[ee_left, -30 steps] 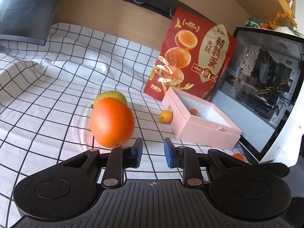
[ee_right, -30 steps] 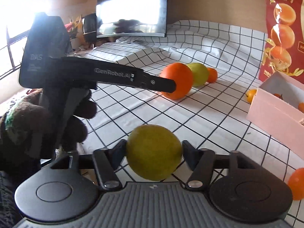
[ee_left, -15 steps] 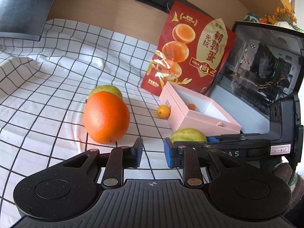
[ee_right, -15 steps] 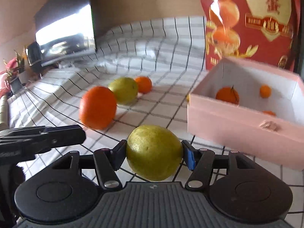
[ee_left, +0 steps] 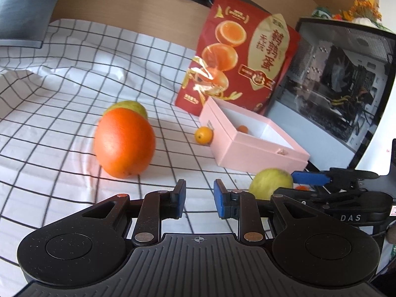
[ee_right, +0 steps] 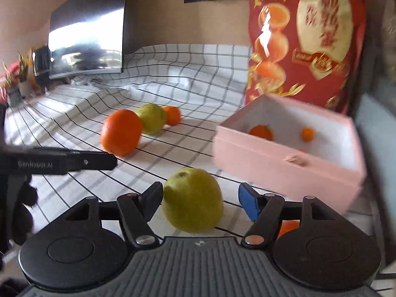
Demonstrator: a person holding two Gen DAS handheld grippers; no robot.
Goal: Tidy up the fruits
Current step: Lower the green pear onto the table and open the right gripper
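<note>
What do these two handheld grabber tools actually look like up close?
Both are matte black plastic. The left gripper has a ribbed grey deck, two round speckled discs, silver rivets on its linkage arms and blue pads on its fingers. The right gripper is built the same; side on, its body reads "DAS" in white. The left one's side reads "GenRobot.AI". No cables show.

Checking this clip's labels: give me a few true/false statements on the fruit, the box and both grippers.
1. The right gripper clamps the green fruit. False: its jaws are opening, a gap at the blue pad.
2. The pink box holds small orange fruits. True.
3. The left gripper holds the big orange. False: it holds nothing.
4. A red bag stands behind the box. True.
</note>
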